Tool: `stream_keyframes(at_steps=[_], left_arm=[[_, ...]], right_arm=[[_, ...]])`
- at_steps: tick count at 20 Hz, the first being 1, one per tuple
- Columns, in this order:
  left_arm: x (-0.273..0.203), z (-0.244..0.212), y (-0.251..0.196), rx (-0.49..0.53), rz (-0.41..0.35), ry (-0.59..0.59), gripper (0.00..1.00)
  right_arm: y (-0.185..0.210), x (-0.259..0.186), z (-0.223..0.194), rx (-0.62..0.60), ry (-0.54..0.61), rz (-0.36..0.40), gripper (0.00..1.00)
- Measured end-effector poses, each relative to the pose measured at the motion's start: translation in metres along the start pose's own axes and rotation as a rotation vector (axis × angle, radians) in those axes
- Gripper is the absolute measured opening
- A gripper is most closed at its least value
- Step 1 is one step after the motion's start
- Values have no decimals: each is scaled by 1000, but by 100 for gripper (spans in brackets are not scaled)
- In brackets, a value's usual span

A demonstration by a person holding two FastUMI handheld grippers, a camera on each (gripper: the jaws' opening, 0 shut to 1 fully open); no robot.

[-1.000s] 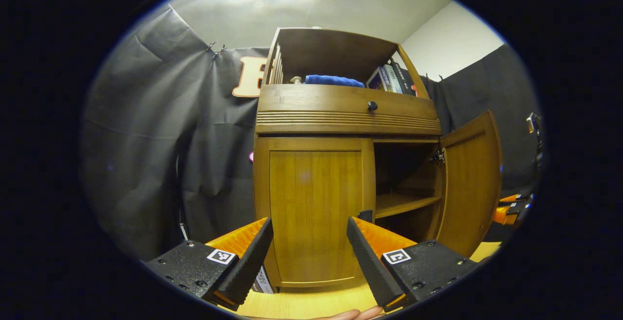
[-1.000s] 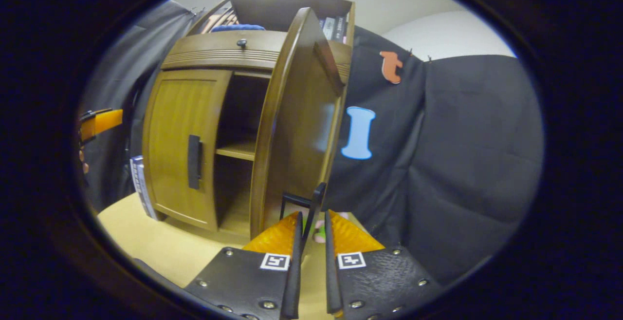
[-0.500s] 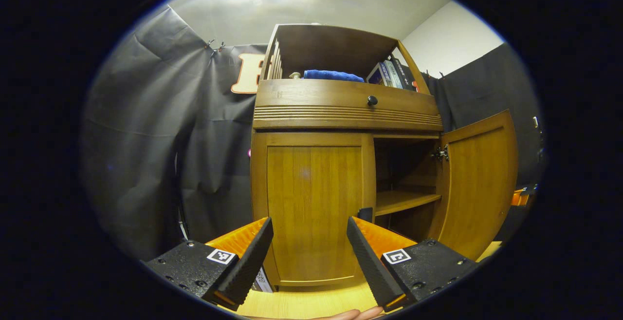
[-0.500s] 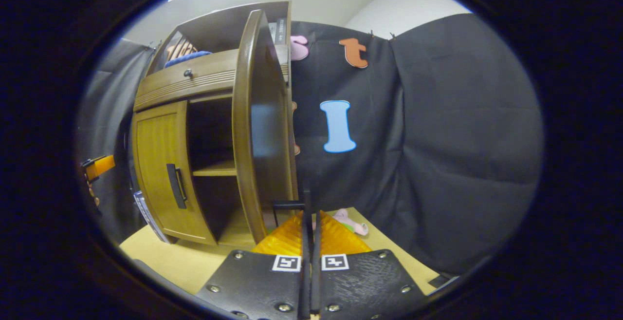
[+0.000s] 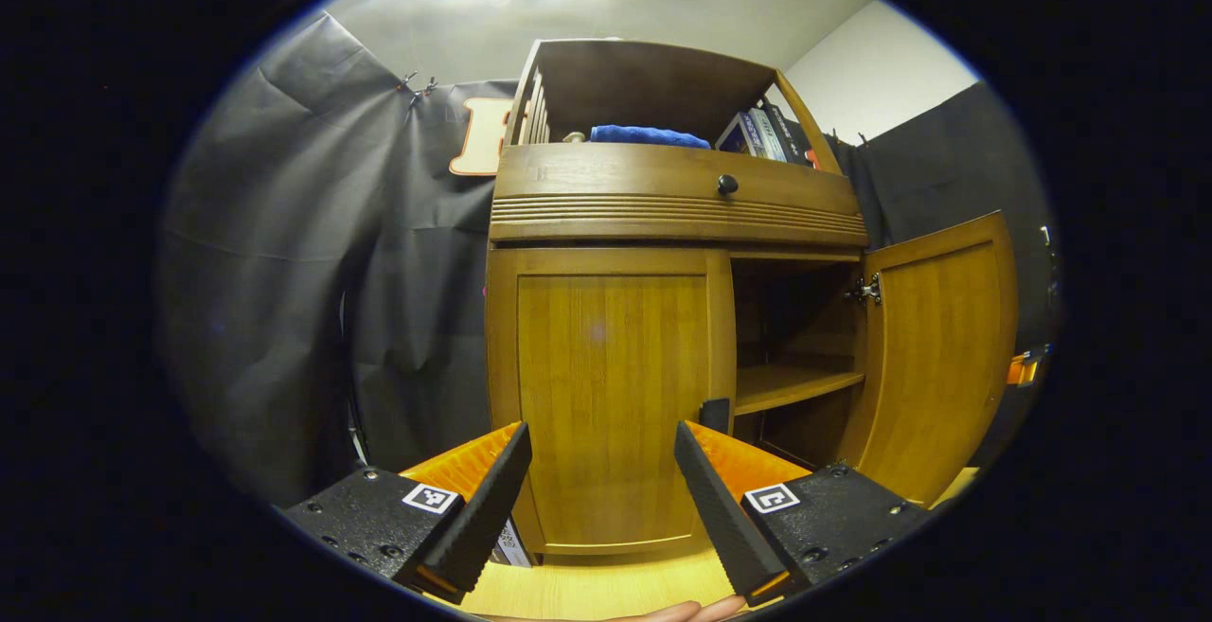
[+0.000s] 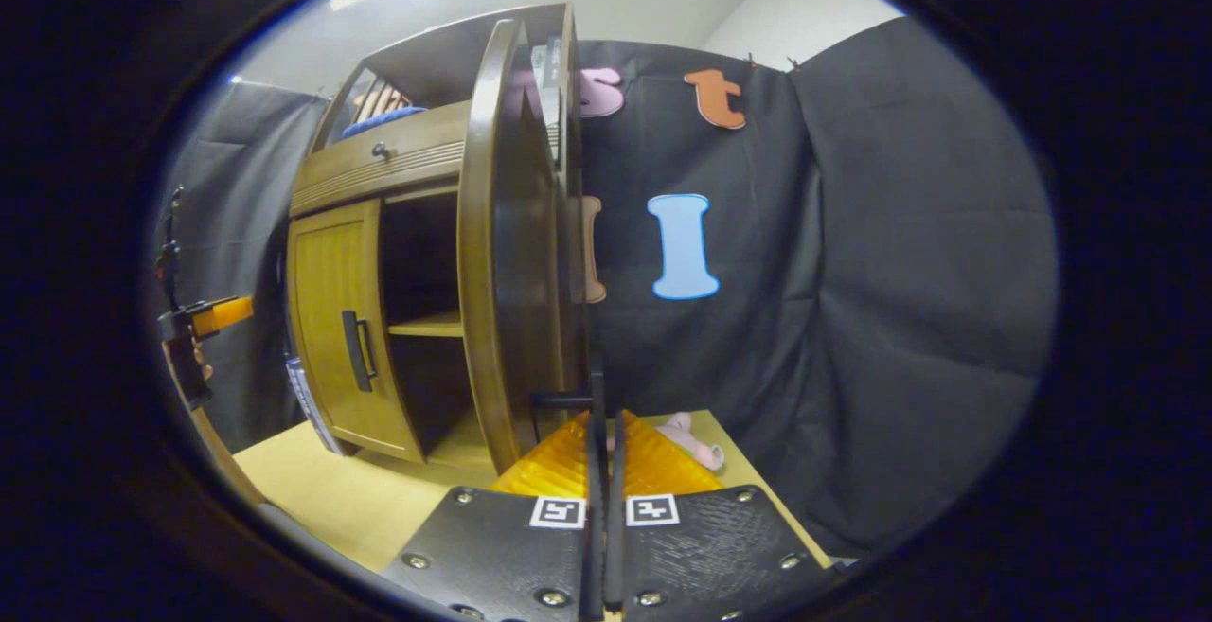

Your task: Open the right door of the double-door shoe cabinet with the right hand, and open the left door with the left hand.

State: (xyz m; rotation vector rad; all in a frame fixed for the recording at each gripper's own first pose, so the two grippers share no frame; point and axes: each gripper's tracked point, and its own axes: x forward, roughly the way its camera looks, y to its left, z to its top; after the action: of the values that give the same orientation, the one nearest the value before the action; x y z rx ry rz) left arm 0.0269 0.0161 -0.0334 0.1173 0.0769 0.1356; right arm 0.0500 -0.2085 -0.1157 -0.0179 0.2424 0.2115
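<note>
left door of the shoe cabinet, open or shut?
Shut. The left door sits flush in the cabinet frame, while the right door is swung out, exposing the inner shelf.

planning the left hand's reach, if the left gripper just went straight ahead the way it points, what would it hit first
Most likely the flat panel of the closed left door, which sits dead ahead between the open left gripper. The door's handle lies off toward the gripper's right finger, so a straight push would probably miss it. Depth is hard to judge.

The left door's handle point(image 5: 715, 415) is mostly hidden behind the left gripper's finger point(image 5: 724, 499). The books point(image 5: 757, 134) on the top shelf are too small to make out.
</note>
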Motion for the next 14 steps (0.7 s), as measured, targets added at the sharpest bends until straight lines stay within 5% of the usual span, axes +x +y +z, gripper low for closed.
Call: stream_keyframes(at_steps=[6, 10, 12, 14], left_arm=[[4, -4, -7, 6, -6, 5, 90], [5, -5, -8, 3, 1, 3, 90], [8, -6, -8, -1, 8, 7, 90], [11, -11, -8, -6, 19, 18, 90]], right_arm=[[-2, 4, 3, -25, 9, 142, 2], [-1, 4, 0, -11, 9, 137, 11], [-13, 8, -8, -31, 32, 66, 10], [-22, -9, -7, -42, 43, 7, 54]])
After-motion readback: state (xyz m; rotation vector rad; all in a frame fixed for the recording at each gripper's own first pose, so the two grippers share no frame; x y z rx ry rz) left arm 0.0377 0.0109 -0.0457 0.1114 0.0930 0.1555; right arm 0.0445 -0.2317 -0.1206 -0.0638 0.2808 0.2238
